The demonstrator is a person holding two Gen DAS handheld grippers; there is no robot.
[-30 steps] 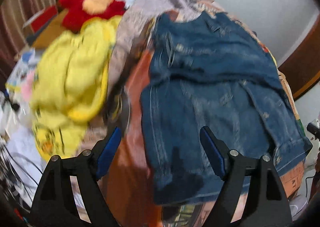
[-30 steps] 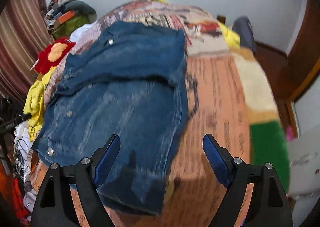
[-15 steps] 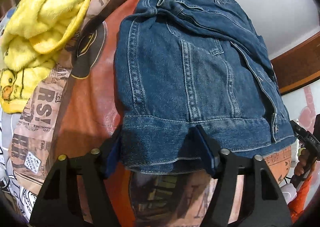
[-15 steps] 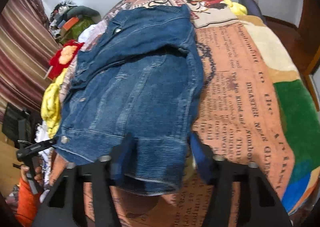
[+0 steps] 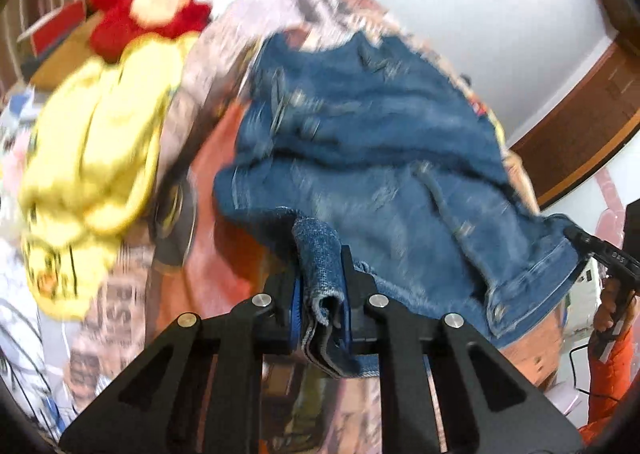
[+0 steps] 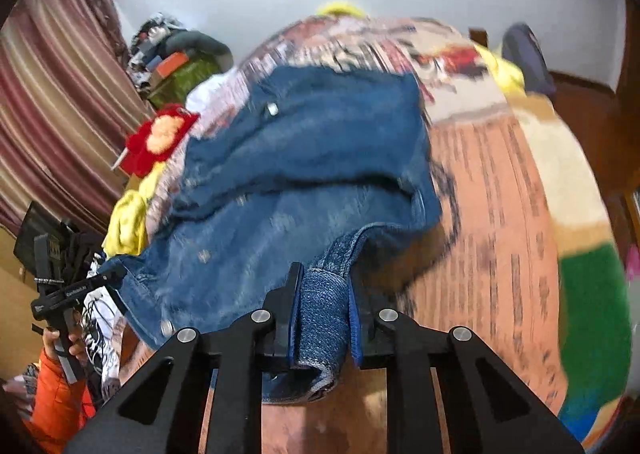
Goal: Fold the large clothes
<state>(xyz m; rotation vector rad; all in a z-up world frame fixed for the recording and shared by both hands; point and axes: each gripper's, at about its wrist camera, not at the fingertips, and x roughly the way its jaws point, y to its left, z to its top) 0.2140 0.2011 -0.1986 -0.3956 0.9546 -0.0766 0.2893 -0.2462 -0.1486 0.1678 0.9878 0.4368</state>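
A blue denim jacket (image 5: pixel 372 158) lies on a bed with a printed orange cover (image 5: pixel 224 158); it also shows in the right wrist view (image 6: pixel 304 170). My left gripper (image 5: pixel 320 290) is shut on a bunched fold of the jacket's bottom hem at its left corner and lifts it off the bed. My right gripper (image 6: pixel 322 318) is shut on the hem at the jacket's right corner, also raised. The collar end lies flat at the far side. Both views are blurred by motion.
A yellow plush garment (image 5: pixel 92 158) and a red plush toy (image 5: pixel 144 18) lie left of the jacket. Striped curtains (image 6: pixel 52 114) hang on the left. The bed cover (image 6: pixel 504 214) extends right, with a green patch (image 6: pixel 592 302). An orange-sleeved hand (image 6: pixel 56 350) holds the other gripper.
Both grippers closed on the jacket's bottom hem and rose, pulling the hem up off the bed. A second ago both were open above the jacket.
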